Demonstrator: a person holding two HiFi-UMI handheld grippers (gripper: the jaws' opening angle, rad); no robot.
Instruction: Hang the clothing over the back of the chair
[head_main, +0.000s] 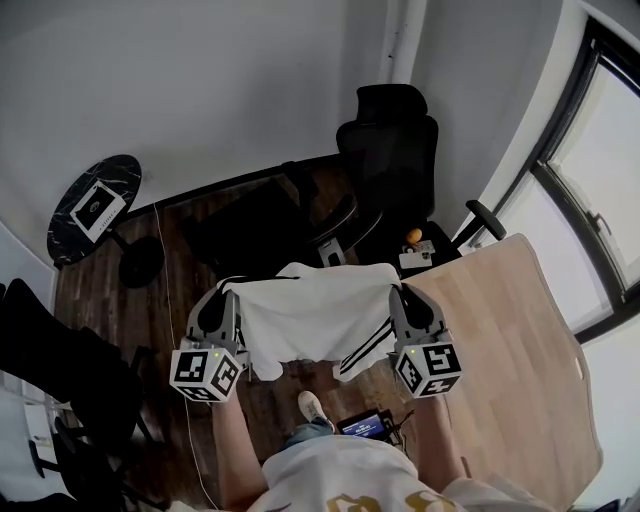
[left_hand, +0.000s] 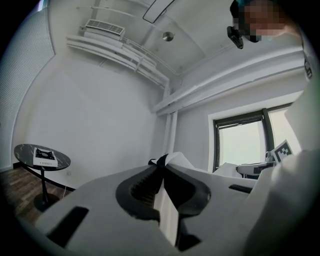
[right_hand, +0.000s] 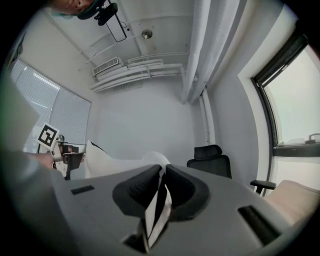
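- The person (head_main: 340, 485) stands at the bottom of the head view in a pale top with gold print. One shoe (head_main: 312, 407) shows on the wooden floor (head_main: 150, 300), and a small lit screen (head_main: 365, 426) sits just beside it.
- The left gripper (head_main: 227, 293) points level. In the left gripper view its jaws (left_hand: 161, 174) are pressed together, pinching a corner of the clothing (left_hand: 168, 215). The white cloth with a dark edge runs down between the pads.
- The right gripper (head_main: 399, 291) also points level. In the right gripper view its jaws (right_hand: 163, 175) are clamped on the other corner, where the cloth (right_hand: 157, 212) shows black stripes.
- The clothing (head_main: 315, 315), white with black stripes near its right edge, hangs stretched between the two grippers, off the floor, its lower edge drooping toward the person.
- A light wooden counter (head_main: 525, 350) lies to the right, just beside the right gripper.
- Beyond the clothing stands the black chair (head_main: 390, 150), its back upright and bare. The right gripper view shows the chair (right_hand: 212, 160) apart from the cloth.
- To the far left is a round dark table (head_main: 70, 225) carrying a white box (head_main: 98, 208); a thin white cable (head_main: 160, 260) runs across the floor near it.
- A dark-framed window (head_main: 600, 170) fills the far right.
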